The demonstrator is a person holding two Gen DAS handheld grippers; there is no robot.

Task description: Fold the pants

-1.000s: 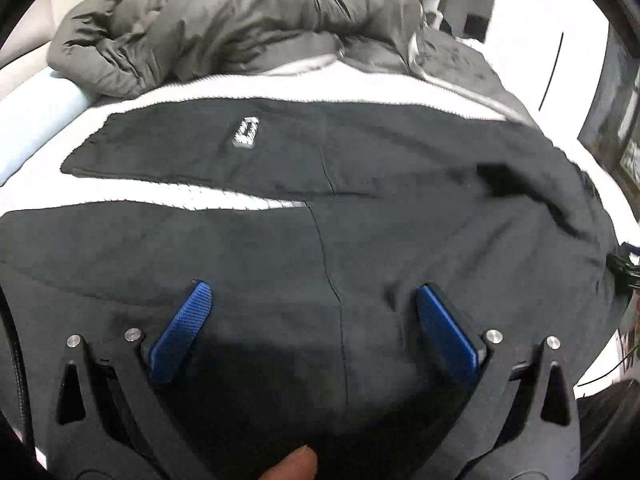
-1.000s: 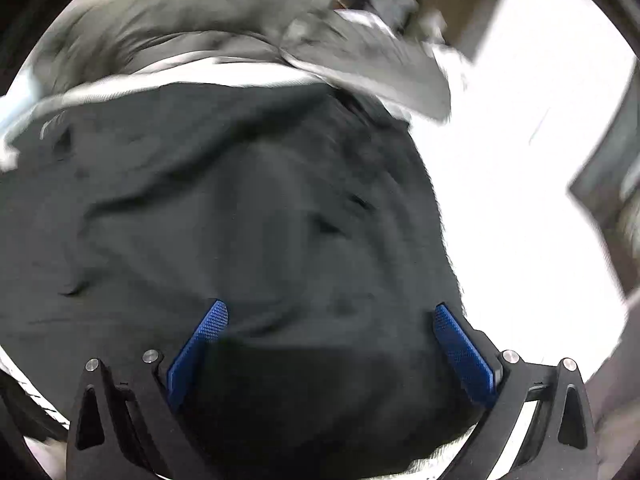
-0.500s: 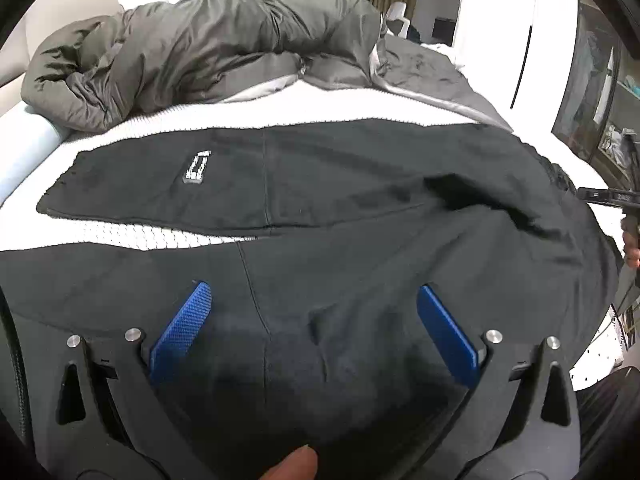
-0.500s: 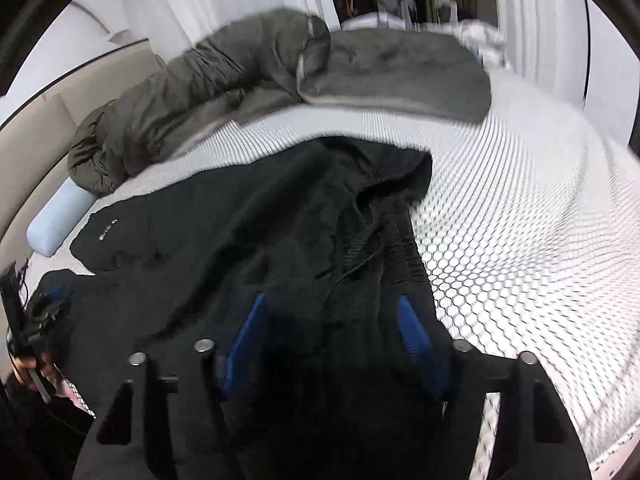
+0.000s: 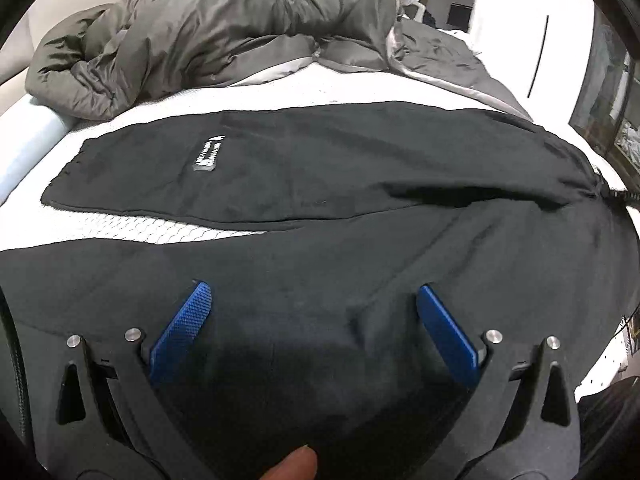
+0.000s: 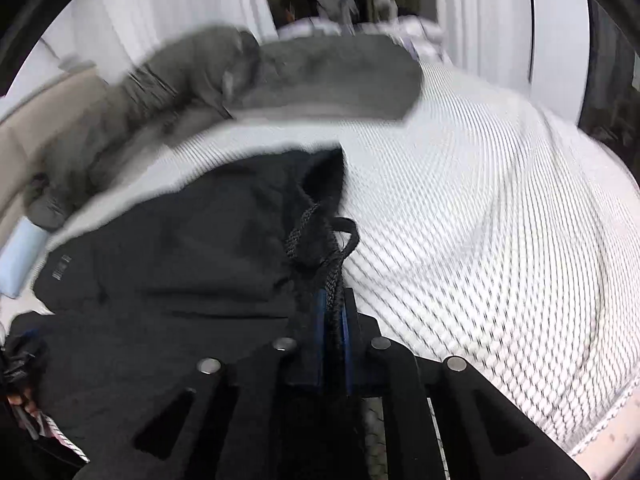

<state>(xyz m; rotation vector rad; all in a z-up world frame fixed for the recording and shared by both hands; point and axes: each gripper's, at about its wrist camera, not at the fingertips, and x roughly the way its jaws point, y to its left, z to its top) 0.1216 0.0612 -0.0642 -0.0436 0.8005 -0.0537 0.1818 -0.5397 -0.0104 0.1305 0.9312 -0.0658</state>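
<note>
the bed (image 5: 132, 232), covered in a white honeycomb-textured sheet, is carrying everything here, with a rumpled grey duvet (image 5: 208, 36) lying along its far side. the black pants (image 5: 360, 184) are lying spread across the near part of the bed, the two legs running out to the left in the left wrist view with a wedge of white sheet showing between them, and a small white logo patch (image 5: 208, 152) sitting on the farther leg. the waistband end is bunching up on the right side of the garment, where the braided black drawstring (image 6: 320, 236) is looping out.

the left gripper (image 5: 316, 320) is hovering over the nearer leg with its blue fingers (image 5: 182, 330) standing wide apart and gripping nothing. the right gripper (image 6: 332, 332) is closing at the waist, its fingers nearly together with the drawstring cord and an edge of waistband fabric caught between them.

the pants are looking like soft, fairly thick knit: light, limp and prone to sagging and creasing, not slippery. a hold on the cord alone is likely to pull the string rather than lift the cloth, so the waistband hem itself seems the better place to pinch, with the other gripper taking the leg cuff or outer seam.
</note>
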